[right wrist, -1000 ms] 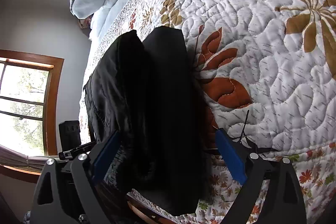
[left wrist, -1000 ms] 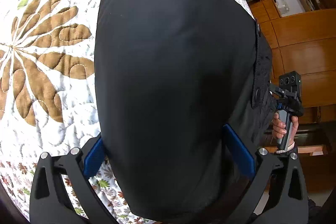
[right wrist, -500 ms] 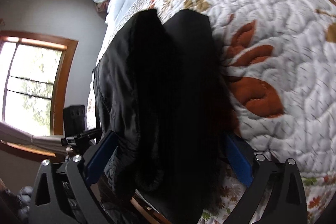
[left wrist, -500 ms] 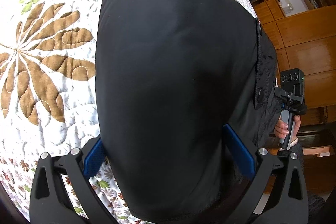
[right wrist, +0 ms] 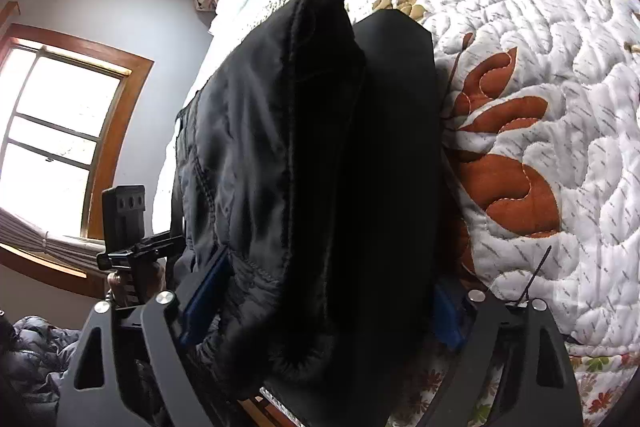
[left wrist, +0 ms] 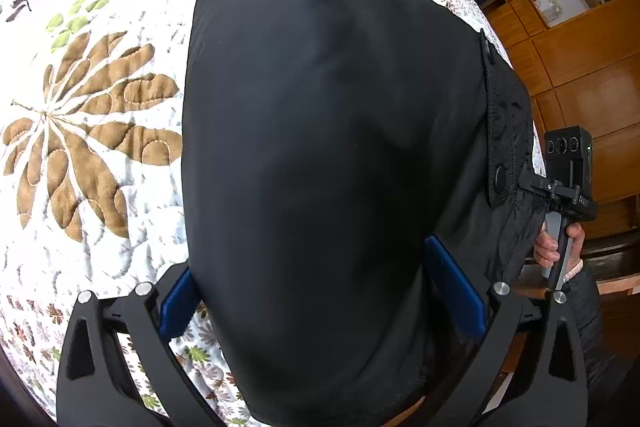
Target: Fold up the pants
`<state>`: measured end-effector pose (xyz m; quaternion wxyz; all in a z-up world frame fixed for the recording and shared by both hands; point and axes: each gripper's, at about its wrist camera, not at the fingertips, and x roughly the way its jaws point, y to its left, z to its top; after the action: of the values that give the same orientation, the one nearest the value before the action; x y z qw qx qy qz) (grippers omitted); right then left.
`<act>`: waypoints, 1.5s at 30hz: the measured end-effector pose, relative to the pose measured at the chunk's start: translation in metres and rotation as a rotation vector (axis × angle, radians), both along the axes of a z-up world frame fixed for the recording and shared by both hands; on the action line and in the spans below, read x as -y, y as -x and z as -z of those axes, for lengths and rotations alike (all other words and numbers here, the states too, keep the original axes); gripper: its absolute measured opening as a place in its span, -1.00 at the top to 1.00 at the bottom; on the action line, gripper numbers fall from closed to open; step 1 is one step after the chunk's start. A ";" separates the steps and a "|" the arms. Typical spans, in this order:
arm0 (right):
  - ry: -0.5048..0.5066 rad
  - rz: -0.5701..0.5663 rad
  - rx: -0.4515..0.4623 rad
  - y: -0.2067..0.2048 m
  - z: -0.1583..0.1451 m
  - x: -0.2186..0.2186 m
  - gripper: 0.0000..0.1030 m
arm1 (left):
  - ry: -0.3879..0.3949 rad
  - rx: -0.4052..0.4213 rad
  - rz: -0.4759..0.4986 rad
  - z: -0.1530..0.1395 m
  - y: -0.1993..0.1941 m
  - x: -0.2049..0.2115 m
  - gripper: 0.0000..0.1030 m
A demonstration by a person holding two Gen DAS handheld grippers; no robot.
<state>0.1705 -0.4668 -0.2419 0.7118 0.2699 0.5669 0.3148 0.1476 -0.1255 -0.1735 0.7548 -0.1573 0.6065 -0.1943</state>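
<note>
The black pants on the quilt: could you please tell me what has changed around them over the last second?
Little has changed. The black pants lie folded on the floral quilt as before. The right gripper rolled slightly, tilting its view, and its jaws are closing with the pants' edge between them. The left gripper pulled back slightly, its blue pads still either side of the cloth. Nothing was lifted or released.

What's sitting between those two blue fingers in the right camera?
The folded black pants fill the gap between the right gripper's closing jaws, lying on the quilt.
</note>
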 end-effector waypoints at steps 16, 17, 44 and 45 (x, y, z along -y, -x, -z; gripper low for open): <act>-0.080 0.017 0.032 0.003 0.002 -0.003 -0.19 | -0.037 0.072 0.001 -0.008 -0.004 0.005 -0.96; -0.083 0.016 0.033 0.003 0.002 -0.003 -0.18 | -0.039 0.076 0.000 -0.009 -0.005 0.004 -0.96; -0.115 -0.087 0.111 -0.063 -0.013 -0.069 -0.02 | -0.095 0.122 -0.138 -0.018 -0.085 -0.062 -0.96; -0.116 -0.088 0.112 -0.065 -0.013 -0.071 -0.02 | -0.098 0.123 -0.141 -0.018 -0.090 -0.064 -0.96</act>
<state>0.2359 -0.3959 -0.2289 0.7109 0.2673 0.5185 0.3927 0.2380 -0.0611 -0.1551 0.8090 -0.1504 0.5553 -0.1202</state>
